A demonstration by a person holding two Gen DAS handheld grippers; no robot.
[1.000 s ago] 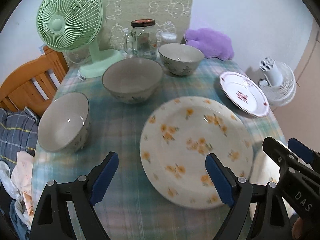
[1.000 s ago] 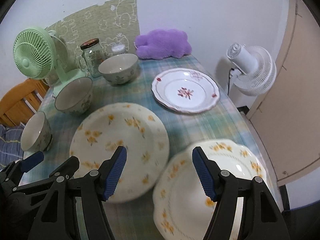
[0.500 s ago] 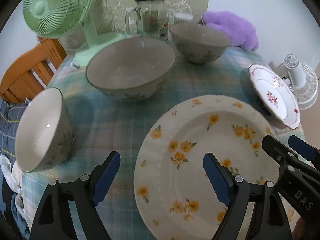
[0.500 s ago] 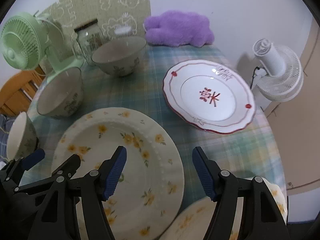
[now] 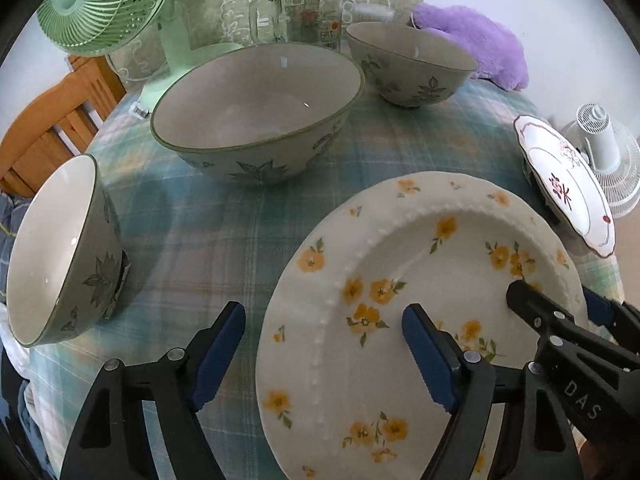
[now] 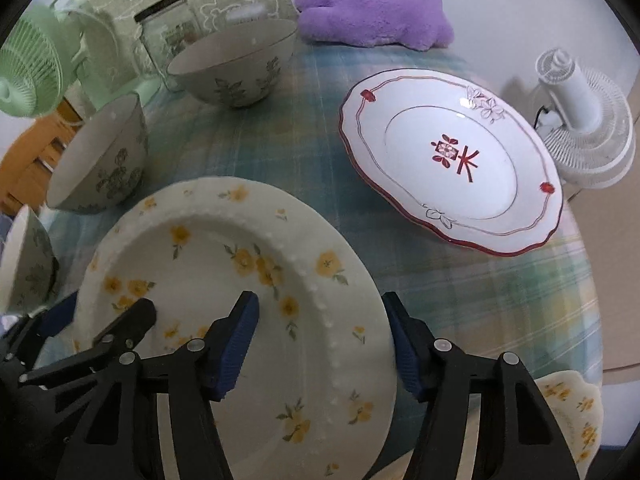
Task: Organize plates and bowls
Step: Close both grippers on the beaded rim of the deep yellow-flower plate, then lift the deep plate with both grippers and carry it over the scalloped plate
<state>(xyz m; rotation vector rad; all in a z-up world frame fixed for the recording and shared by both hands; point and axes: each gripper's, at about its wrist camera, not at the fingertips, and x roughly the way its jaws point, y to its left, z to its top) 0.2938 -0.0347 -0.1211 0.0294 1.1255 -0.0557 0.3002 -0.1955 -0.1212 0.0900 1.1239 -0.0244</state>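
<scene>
Our left tool (image 5: 323, 350) and right tool (image 6: 322, 338) were closing, each straddling an opposite rim of the round, bead-edged yellow-flowered plate (image 5: 424, 280) at lower centre, pads not yet pressing, on the plaid-clothed surface (image 5: 224, 232); glossy leaf-patterned bowls (image 5: 260, 108) stood above.

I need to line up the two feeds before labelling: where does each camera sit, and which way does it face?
Left wrist: on the left gripper, looking steeply down at the yellow-flowered plate's left rim; its closing jaws straddle that rim, and the right gripper enters at right.
Right wrist: on the right gripper, looking steeply down at the same plate's right rim, jaws closing astride it; the left gripper shows at left.
Shared: that plate, the red-rimmed plate, three bowls, the green fan.
</scene>
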